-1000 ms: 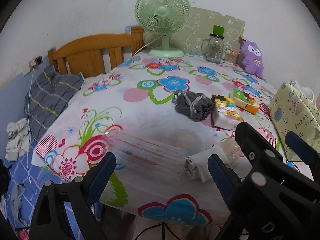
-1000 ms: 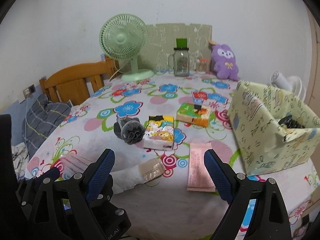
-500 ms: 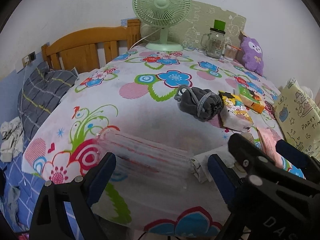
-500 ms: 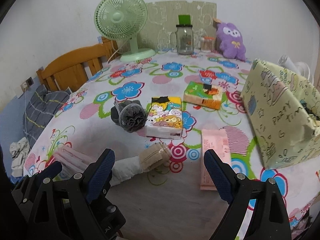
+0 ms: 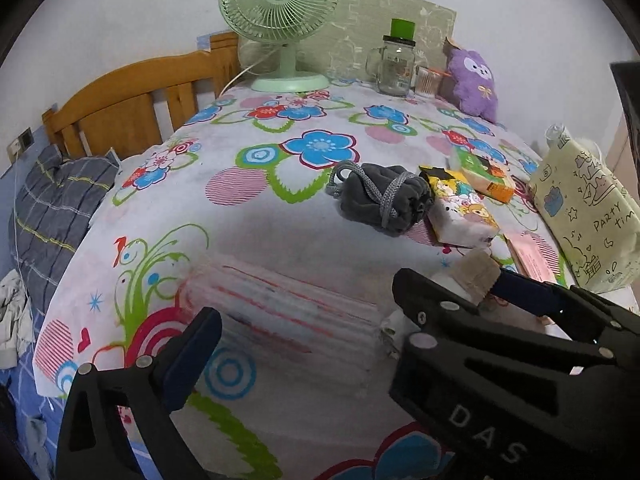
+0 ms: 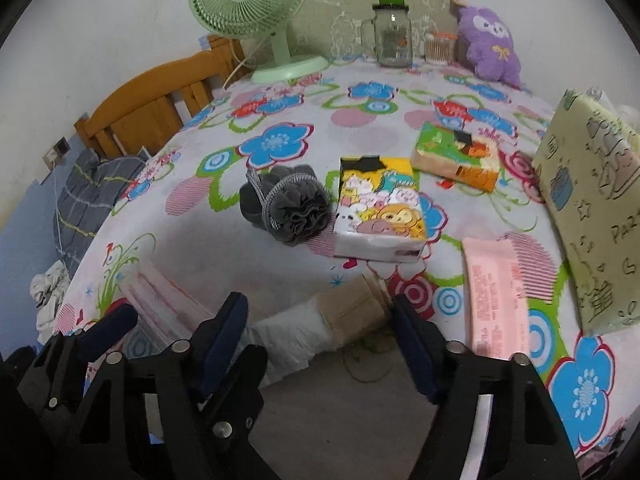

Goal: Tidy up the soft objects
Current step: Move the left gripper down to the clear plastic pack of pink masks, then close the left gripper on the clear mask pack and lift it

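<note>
Right hand-held gripper (image 6: 320,340), jaws closing but not yet gripping, straddles the white rolled cloth with tan band (image 6: 320,320), lying lengthwise across lower centre of the floral-clothed table (image 6: 360,420); left hand-held gripper (image 5: 304,344) gapes, empty, lower left.

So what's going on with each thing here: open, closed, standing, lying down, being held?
left gripper: opening, nothing held.
right gripper: closing around the white roll, not yet gripping.
white roll with tan band: lying flat.
mask pack: lying flat.
grey drawstring pouch: cinched shut, on its side.
cartoon tissue pack: lying flat.
pink packet: lying flat.
green fan: upright.
glass jar: upright, lidded.
</note>
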A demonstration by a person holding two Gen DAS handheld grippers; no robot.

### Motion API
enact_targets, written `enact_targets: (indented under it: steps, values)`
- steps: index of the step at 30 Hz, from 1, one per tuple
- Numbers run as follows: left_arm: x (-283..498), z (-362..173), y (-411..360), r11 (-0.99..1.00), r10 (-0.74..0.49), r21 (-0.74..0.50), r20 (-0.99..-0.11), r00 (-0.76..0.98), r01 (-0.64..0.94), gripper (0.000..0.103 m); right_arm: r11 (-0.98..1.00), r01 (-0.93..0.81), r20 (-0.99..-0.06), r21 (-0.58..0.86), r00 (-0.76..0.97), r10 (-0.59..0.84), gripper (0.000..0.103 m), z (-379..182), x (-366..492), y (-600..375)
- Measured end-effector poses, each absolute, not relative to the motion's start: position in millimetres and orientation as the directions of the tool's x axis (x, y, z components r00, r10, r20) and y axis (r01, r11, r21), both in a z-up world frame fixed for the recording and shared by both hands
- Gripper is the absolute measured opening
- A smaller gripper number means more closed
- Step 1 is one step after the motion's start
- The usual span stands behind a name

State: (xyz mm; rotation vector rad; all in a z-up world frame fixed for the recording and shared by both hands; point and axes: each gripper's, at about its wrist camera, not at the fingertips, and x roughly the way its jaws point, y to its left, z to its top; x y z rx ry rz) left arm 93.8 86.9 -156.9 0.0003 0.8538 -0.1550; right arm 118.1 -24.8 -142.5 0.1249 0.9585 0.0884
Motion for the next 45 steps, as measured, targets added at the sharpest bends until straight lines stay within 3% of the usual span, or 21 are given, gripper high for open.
enact_targets:
  steps: [2, 3, 12, 29, 30, 33, 38, 40, 45]
  values:
    - [96, -157, 88, 0.987, -0.146, -0.069, -0.754, 0.641, 0.144, 0.102, 0.987, -0.032, -0.808, 0.157, 0.570, 0.147, 0.068, -141, 120, -23]
    - [97, -157, 88, 0.987, -0.146, -0.065, -0.758, 0.636, 0.149, 0.102, 0.988, -0.024, -0.808, 0.151, 0.574, 0.137, 0.054, -141, 120, -24]
    - [98, -155, 93, 0.983, -0.175, -0.103, -0.763, 0.622, 0.150, 0.103, 0.989, -0.019, -0.806, 0.148, 0.577, 0.132, 0.025, -137, 121, -30]
    - [110, -141, 102, 0.974, -0.212, -0.213, -0.767, 0.605, 0.071, 0.097, 0.996, -0.037, -0.731, 0.087, 0.677, 0.089, 0.023, -102, 120, -31]
    - [112, -142, 103, 0.977, -0.198, -0.204, -0.771, 0.606, 0.060, 0.093, 0.996, -0.038, -0.732, 0.084, 0.676, 0.088, 0.015, -103, 122, -30]
    - [118, -145, 104, 0.981, -0.174, -0.187, -0.777, 0.605, 0.041, 0.083, 0.996, -0.039, -0.738, 0.077, 0.669, 0.083, 0.015, -106, 127, -28]
    - [122, -145, 98, 0.988, -0.151, -0.147, -0.774, 0.615, 0.057, 0.074, 0.997, -0.033, -0.747, 0.072, 0.661, 0.076, 0.015, -111, 134, -26]
    - [122, -145, 97, 0.985, -0.167, -0.153, -0.768, 0.618, 0.075, 0.061, 0.997, -0.032, -0.748, 0.072, 0.659, 0.075, 0.014, -112, 134, -26]
    - [121, -145, 95, 0.980, -0.199, -0.171, -0.759, 0.620, 0.105, 0.039, 0.996, -0.022, -0.751, 0.082, 0.656, 0.076, 0.014, -115, 134, -29]
